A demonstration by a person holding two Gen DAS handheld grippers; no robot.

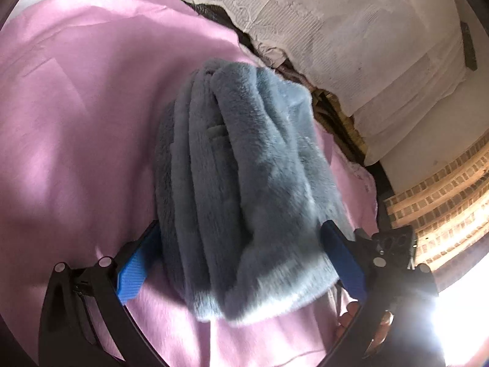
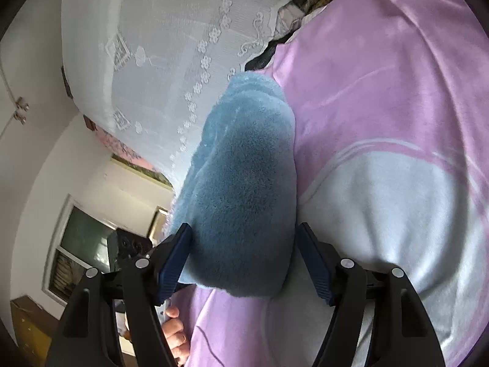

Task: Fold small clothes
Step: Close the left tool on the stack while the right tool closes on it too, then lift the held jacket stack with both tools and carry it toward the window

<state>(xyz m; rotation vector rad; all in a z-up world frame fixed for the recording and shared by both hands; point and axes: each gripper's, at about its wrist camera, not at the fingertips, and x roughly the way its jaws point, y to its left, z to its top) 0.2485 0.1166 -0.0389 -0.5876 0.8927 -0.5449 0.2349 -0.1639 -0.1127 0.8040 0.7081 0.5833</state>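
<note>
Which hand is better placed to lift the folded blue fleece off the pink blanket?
Probably left gripper: the blue fleece touches both its fingers. The right gripper straddles it with one finger clear.

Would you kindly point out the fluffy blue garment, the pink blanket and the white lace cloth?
Fluffy blue garment (image 1: pixel 244 168): left wrist view, middle of the folded bundle.
Pink blanket (image 1: pixel 76 122): left wrist view, bare stretch left of the garment.
White lace cloth (image 2: pixel 159 46): right wrist view, patterned middle.

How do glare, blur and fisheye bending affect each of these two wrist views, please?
Left wrist view: white glare burns out the lower right corner, patchy light falls on the pink blanket, and the blue fluffy garment looks slightly soft. Right wrist view: evenly lit, the window smeared and bent near the dark rim.
</note>
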